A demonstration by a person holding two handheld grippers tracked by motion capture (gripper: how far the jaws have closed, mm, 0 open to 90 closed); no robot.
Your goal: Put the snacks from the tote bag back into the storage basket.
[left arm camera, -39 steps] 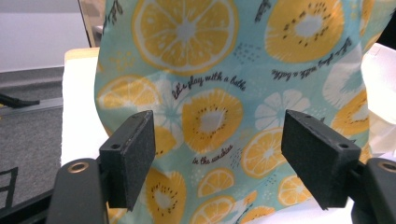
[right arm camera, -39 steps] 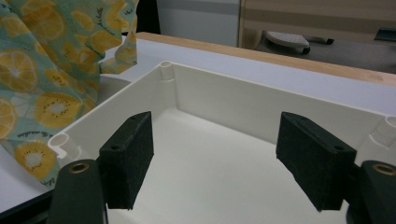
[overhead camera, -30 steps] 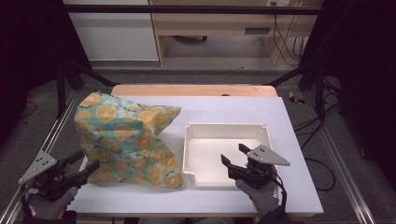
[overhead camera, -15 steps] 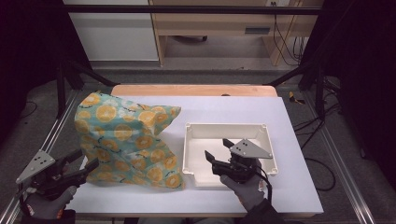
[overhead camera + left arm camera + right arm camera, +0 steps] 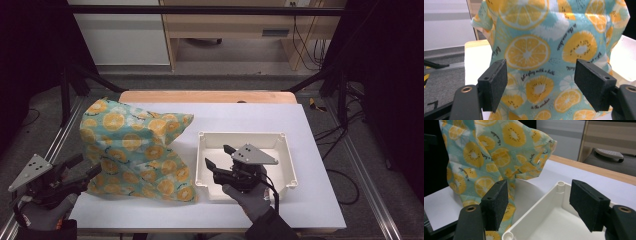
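Note:
A teal cloth bag (image 5: 135,145) printed with orange and lemon slices stands crumpled on the left half of the white table (image 5: 250,117). A shallow white tray (image 5: 288,161) lies to its right. My right gripper (image 5: 218,155) hovers over the tray's front left part, pointing at the bag. It is open; its jaws have just been closing a little with nothing between them. In the right gripper view the gripper (image 5: 540,202) frames the tray's corner (image 5: 534,210) and the bag (image 5: 486,152). My left gripper (image 5: 86,165) is open at the table's front left corner, facing the bag (image 5: 536,37) up close.
A wooden strip (image 5: 210,96) borders the table's far edge. Metal frame rails (image 5: 365,180) run along both sides. Cabinets and cables stand on the floor beyond. Bare table surface lies behind the tray and to its right.
My right gripper has moved left and slightly up, from the tray's front right corner to over its front left part. The left gripper has stayed put.

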